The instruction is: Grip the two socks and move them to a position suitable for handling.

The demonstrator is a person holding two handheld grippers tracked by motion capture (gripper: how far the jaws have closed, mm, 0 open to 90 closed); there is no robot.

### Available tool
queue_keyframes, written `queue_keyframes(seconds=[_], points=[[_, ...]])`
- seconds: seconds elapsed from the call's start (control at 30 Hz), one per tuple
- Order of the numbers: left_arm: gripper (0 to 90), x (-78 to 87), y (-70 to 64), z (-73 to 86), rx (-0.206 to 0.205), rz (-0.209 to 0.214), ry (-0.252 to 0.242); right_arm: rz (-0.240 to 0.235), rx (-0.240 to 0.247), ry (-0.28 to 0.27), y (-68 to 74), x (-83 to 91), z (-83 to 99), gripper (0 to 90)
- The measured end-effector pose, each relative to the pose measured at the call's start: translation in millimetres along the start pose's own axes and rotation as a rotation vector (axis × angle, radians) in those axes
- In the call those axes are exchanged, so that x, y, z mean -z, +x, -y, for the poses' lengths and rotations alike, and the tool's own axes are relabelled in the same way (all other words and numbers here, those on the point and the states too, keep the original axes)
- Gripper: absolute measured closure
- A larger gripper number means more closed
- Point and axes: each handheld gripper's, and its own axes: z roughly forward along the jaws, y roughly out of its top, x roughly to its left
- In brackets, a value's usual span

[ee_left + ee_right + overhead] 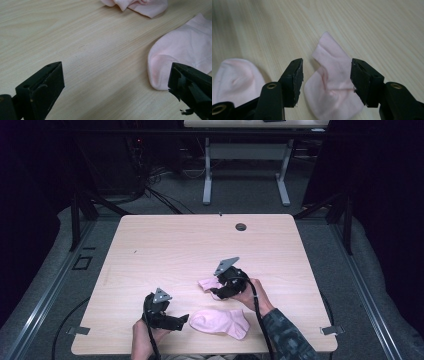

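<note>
Two socks lie on the table [150, 245]. The flat sock [220, 322] lies near the front edge. The crumpled sock [207, 284] lies just behind it, a little to the left.

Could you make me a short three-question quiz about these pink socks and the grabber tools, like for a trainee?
1. True or false: the right gripper is clamped shut on the crumpled pink sock.
2. Which sock lies nearer the left gripper: A) the flat pink sock or B) the crumpled one?
3. What surface do both socks rest on?

Key:
1. False; its jaws stand open on either side of the sock.
2. A.
3. The light wooden table.
</note>
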Motion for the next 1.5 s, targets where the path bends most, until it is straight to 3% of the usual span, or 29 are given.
queue_keyframes(seconds=[0.07, 0.1, 0.2, 0.3, 0.43, 0.63, 0.77, 0.9, 1.13, 1.3, 1.37, 1.4, 1.5], points=[[0.6, -0.1, 0.5, 0.2, 0.000, 0.000, -0.002, 0.000, 0.013, 0.007, -0.7, -7.7, -3.5, 43.6], [0.7, 0.1, 0.2, 0.4, 0.003, 0.000, -0.003, -0.015, 0.038, 0.044, -2.2, -21.0, -8.2, 44.7], [1.3, 0.9, 0.5, 1.1, 0.003, -0.002, 0.001, 0.000, 0.071, 0.090, -4.1, -38.2, -8.3, 51.9], [1.7, 0.3, 2.4, 1.5, 0.000, 0.000, 0.005, 0.001, 0.050, 0.107, -7.5, -43.5, -6.0, 67.4], [3.3, -2.8, 2.7, 0.8, 0.014, 0.015, 0.001, -0.027, -0.014, 0.072, -12.5, -40.6, -3.0, 84.9], [4.9, -7.6, 2.8, -6.3, 0.013, 0.029, -0.011, -0.038, -0.123, -0.015, -19.5, -19.9, 1.0, 87.7], [7.2, -12.1, 3.2, -15.7, 0.005, 0.050, -0.020, -0.053, -0.153, -0.082, -18.9, -0.2, 2.8, 87.7], [12.4, -22.5, 1.7, -29.1, -0.011, 0.079, -0.039, -0.061, -0.153, -0.139, -15.2, 21.0, 3.6, 87.8], [20.5, -47.0, -5.9, -55.1, -0.058, 0.183, -0.067, -0.090, -0.157, -0.233, -9.5, 53.2, 6.4, 87.7], [26.3, -61.3, -9.3, -64.4, -0.039, 0.272, -0.100, -0.105, -0.168, -0.298, -8.6, 68.8, 8.8, 87.7], [31.8, -66.5, -9.8, -66.9, -0.038, 0.316, -0.117, -0.115, -0.173, -0.317, -8.4, 74.0, 9.7, 87.7], [34.0, -68.5, -10.3, -68.4, -0.036, 0.319, -0.125, -0.114, -0.174, -0.326, -8.0, 75.9, 9.9, 87.7], [51.1, -72.4, -11.6, -73.3, -0.034, 0.339, -0.160, -0.119, -0.174, -0.340, -7.6, 79.5, 10.5, 87.7]])
